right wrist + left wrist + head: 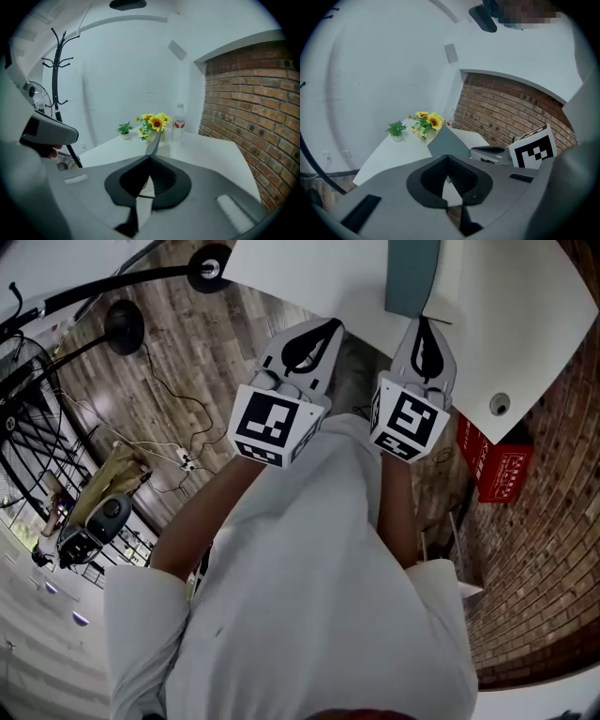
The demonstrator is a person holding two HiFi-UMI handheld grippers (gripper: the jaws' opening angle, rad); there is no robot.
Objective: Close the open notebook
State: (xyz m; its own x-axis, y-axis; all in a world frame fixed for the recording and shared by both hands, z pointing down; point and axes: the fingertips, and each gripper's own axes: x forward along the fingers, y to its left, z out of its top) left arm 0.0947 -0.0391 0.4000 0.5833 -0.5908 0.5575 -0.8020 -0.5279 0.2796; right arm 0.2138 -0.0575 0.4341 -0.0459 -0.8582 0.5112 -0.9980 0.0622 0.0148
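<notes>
White shirt (309,596) and bare forearms fill the near part of the head view, and both arms reach out side by side toward twelve o'clock. Each holds its tool sloping down at the white table (525,324), with the marker cube turned up at the camera. The left gripper (330,326) has its jaws pressed together with nothing between them, and the right gripper (419,322) is the same — tips meeting, empty. The notebook (412,273) lies on the table at about one o'clock in the head view, just beyond the right tool and not touched by either. From the left gripper view it shows as a grey panel raised off the tabletop (446,144), which I take to be the lifted cover. From the right gripper view it is nearly edge-on (154,140), with the sunflowers (154,122) and a water bottle (178,123) behind it at twelve o'clock. The step in hand looks like the approach. To do it well, I would keep the jaws together and bring one tip against the upper edge of the raised cover. I would then push it over slowly toward the pages — the other tip resting on the flat half so the notebook does not slide toward the flowers.
</notes>
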